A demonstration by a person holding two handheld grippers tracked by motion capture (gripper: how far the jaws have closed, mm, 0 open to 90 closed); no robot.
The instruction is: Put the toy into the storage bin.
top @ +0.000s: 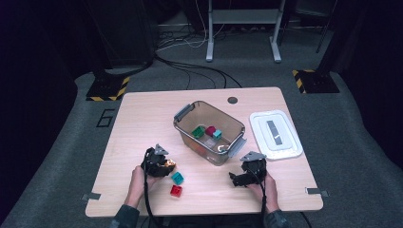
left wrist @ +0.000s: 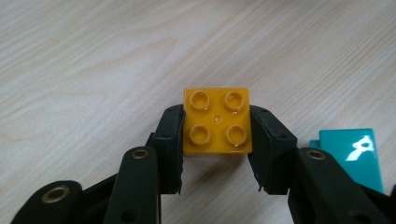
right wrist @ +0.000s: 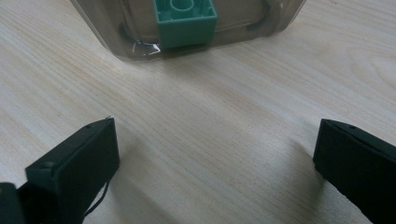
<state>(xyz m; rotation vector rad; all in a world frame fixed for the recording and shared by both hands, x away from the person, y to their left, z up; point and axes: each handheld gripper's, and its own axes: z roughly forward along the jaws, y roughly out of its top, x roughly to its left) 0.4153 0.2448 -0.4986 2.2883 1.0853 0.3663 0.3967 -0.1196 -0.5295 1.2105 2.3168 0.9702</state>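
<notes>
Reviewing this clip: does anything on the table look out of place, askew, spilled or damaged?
Nothing stands out. The clear bin sits at an angle but upright, its white lid flat beside it. The left tool grips the yellow brick squarely; teal brick and red brick lie loose nearby, none visibly damaged.

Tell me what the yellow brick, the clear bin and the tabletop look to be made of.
Yellow brick: probably moulded plastic, glossy; highlights shine on its four round studs.
Clear bin: seemingly transparent, smoke-tinted plastic; the blocks inside show through its walls, and grey latches sit at its ends.
Tabletop: pale wood grain, matt; whether solid wood or a printed laminate cannot be told.
</notes>
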